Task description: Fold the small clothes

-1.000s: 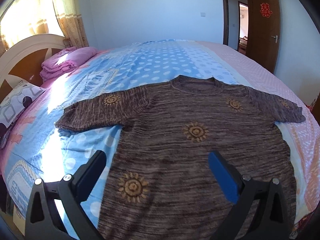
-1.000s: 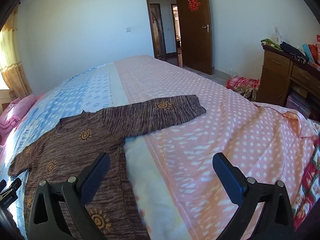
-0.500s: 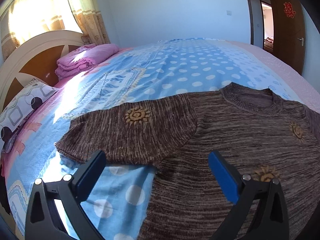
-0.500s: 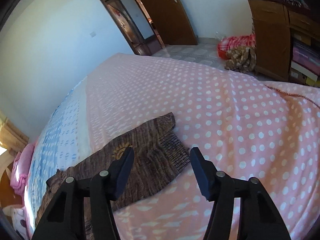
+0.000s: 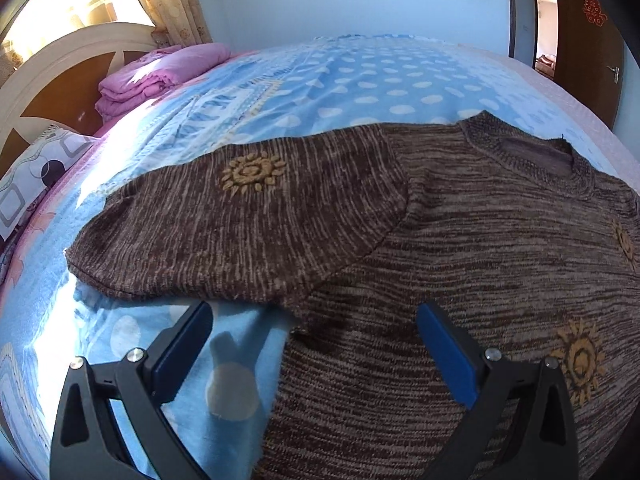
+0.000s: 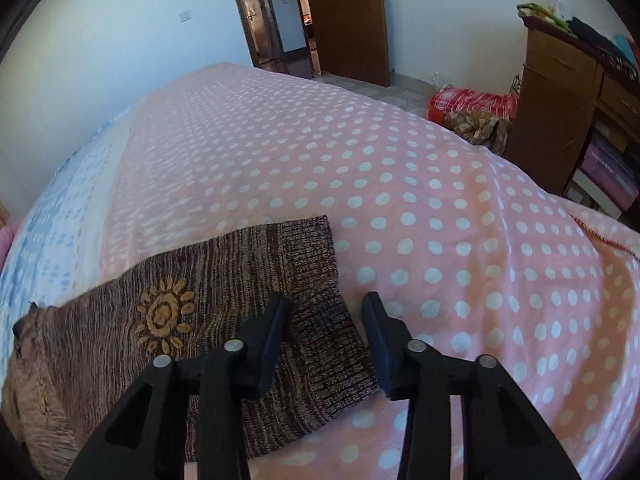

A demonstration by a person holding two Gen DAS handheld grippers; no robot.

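A brown knitted sweater (image 5: 460, 248) with orange sun motifs lies flat on the bed, sleeves spread. In the left wrist view my left gripper (image 5: 316, 320) is wide open, low over the armpit where the left sleeve (image 5: 240, 220) joins the body. In the right wrist view the other sleeve (image 6: 200, 320) lies on the pink dotted blanket, its ribbed cuff (image 6: 320, 320) nearest me. My right gripper (image 6: 326, 308) is partly open, straddling the cuff's edge, with one finger over the cuff and one over the blanket.
The bed has a blue dotted blanket (image 5: 360, 80) and a pink dotted blanket (image 6: 400, 180). A folded pink quilt (image 5: 160, 76) and a pillow (image 5: 36, 172) lie by the headboard. A wooden dresser (image 6: 572, 112), a red bundle (image 6: 472, 104) on the floor and an open door (image 6: 344, 16) stand beyond.
Both grippers moved closer to the sweater, the left towards the left sleeve's armpit, the right down onto the right cuff. The right gripper's jaws narrowed.
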